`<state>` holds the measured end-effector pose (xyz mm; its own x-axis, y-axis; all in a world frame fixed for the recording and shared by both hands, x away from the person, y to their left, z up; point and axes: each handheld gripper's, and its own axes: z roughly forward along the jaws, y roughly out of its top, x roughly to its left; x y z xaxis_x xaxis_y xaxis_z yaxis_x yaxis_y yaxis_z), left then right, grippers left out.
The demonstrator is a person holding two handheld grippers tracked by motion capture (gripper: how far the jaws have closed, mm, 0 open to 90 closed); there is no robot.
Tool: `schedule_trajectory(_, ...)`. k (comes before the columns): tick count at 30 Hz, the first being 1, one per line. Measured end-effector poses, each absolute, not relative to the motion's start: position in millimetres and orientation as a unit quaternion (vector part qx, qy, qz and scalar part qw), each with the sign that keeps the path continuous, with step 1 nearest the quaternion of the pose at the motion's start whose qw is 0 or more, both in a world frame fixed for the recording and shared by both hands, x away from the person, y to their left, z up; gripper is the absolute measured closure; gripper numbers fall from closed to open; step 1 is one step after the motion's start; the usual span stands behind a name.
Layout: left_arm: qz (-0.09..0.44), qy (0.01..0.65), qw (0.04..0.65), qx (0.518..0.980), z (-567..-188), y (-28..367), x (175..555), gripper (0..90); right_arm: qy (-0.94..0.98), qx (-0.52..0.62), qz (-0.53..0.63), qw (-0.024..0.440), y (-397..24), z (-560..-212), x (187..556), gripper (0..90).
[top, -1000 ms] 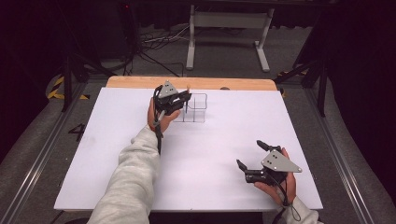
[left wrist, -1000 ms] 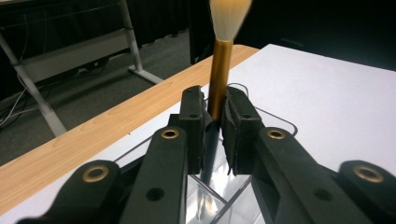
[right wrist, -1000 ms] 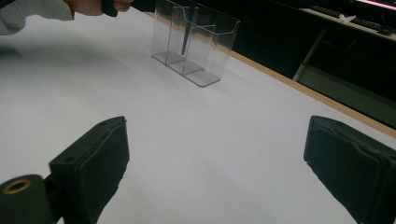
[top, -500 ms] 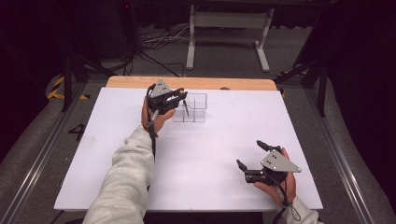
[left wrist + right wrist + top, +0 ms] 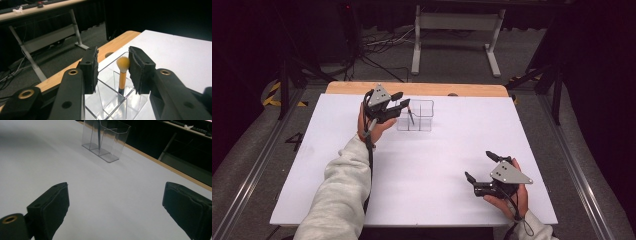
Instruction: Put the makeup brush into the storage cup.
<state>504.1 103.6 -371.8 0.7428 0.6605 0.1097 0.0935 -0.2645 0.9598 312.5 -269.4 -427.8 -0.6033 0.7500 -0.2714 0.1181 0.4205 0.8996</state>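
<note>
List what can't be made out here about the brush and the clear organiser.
- Brush lower end: left gripper view, blurred behind the clear organiser walls.
- Brush bristles: right gripper view, cut off by the top edge.
- Organiser's compartment count: high view, too small and transparent.

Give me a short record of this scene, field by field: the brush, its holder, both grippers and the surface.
brush: makeup brush, orange handle, standing bristles up in the organizer
holder: clear organizer with compartments, near the table's far edge
left gripper: left gripper, jaws have just been opening, apart from the brush
right gripper: right gripper, open, nothing between the jaws
surface: white table
</note>
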Motion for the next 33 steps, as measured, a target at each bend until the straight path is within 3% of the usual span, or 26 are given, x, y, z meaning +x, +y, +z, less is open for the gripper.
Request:
schedule_trajectory(7, 0.272, 0.248, 0.553, 0.747, -365.2, 109.9, 493.1, 51.5, 0.769, 0.278, 0.462, 0.344, -268.3, -427.4, 311.6, 8.0)
schedule_trajectory(13, 0.288, 0.256, 0.544, 0.745, -362.9, 112.6, 485.2, 28.5, 0.768, 0.280, 0.463, 0.342, -269.4, -427.5, 312.4, 8.0)
schedule_trajectory(20, 0.296, 0.268, 0.542, 0.739, -362.4, 117.4, 479.9, 14.2, 0.768, 0.284, 0.461, 0.342, -270.8, -428.7, 314.0, 8.0)
schedule_trajectory(33, 0.279, 0.235, 0.563, 0.741, -364.1, 133.1, 464.8, 2.3, 0.770, 0.281, 0.461, 0.341, -270.0, -429.1, 313.3, 8.3)
